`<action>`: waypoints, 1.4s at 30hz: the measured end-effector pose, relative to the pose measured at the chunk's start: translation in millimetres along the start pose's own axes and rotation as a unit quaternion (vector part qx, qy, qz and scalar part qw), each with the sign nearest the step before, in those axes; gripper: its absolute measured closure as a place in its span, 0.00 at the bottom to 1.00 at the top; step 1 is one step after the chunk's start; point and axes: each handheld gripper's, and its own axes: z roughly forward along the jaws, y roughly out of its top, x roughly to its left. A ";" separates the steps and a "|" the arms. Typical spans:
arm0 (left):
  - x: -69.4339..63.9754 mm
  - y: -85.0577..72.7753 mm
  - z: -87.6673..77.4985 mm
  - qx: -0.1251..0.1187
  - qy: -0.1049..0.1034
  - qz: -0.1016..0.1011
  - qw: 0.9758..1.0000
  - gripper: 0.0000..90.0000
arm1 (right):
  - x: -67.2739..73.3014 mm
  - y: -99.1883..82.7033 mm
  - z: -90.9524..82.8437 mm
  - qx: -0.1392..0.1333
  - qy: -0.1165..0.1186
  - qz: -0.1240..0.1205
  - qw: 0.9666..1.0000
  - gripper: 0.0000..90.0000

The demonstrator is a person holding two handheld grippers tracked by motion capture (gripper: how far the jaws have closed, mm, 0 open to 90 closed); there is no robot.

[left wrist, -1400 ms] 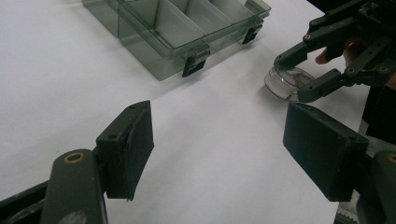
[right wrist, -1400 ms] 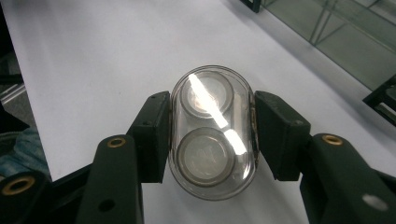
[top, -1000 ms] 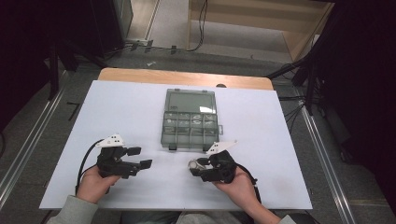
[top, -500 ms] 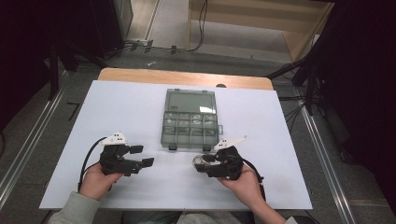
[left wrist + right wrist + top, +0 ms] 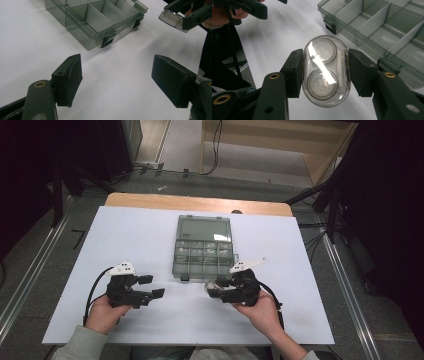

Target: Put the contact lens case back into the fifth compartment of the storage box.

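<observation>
the right gripper (image 5: 324,72) is clamped on a small clear case (image 5: 325,71) and holds it just in front of the open box (image 5: 204,247). the left gripper (image 5: 117,80) waits with jaws apart, empty. the case is not in the box yet.

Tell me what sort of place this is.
Probably a lab or workshop recording station rather than a home. A white table stands on a bare floor with metal rails and loose cables around it, and a person works a handheld gripper in each hand beside a clear compartment box.
</observation>
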 end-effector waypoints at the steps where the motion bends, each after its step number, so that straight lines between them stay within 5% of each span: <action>1: 0.1 0.0 -0.1 0.000 0.000 0.000 1.000 0.28 | 0.0 0.0 0.0 0.000 0.000 0.000 1.000 0.52; 42: -0.1 -0.3 -0.9 0.000 0.004 0.000 1.000 0.28 | -0.2 65.7 25.0 -0.010 0.016 -0.005 1.000 0.52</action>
